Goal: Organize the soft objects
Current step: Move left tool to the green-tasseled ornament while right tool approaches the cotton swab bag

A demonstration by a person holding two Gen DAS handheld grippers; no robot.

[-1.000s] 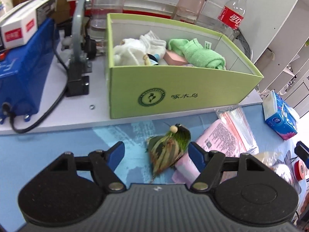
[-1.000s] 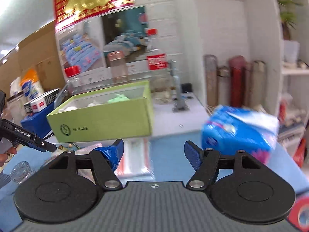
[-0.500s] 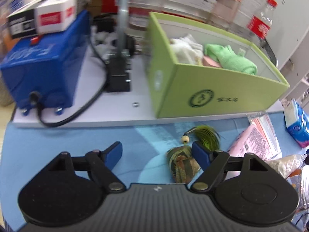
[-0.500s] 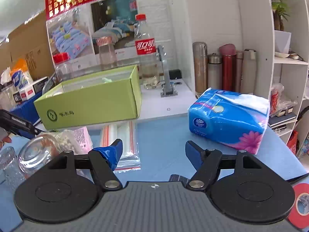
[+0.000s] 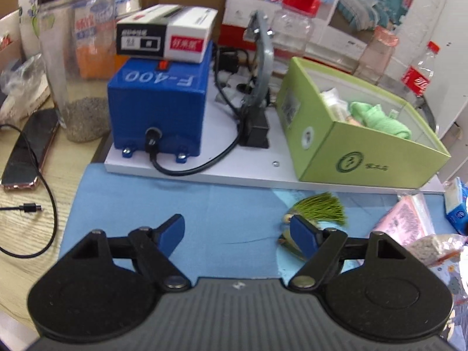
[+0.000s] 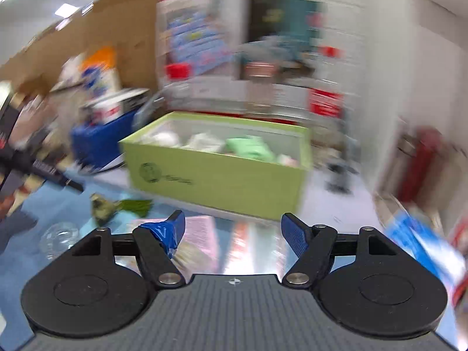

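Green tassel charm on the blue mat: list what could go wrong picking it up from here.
1. The left gripper is open, but the tassel charm lies at its right finger, not between the two; closing now would likely pinch only fringe or push it away.
2. The right wrist view is motion-blurred, so the right gripper is swinging near the green box and may knock it.
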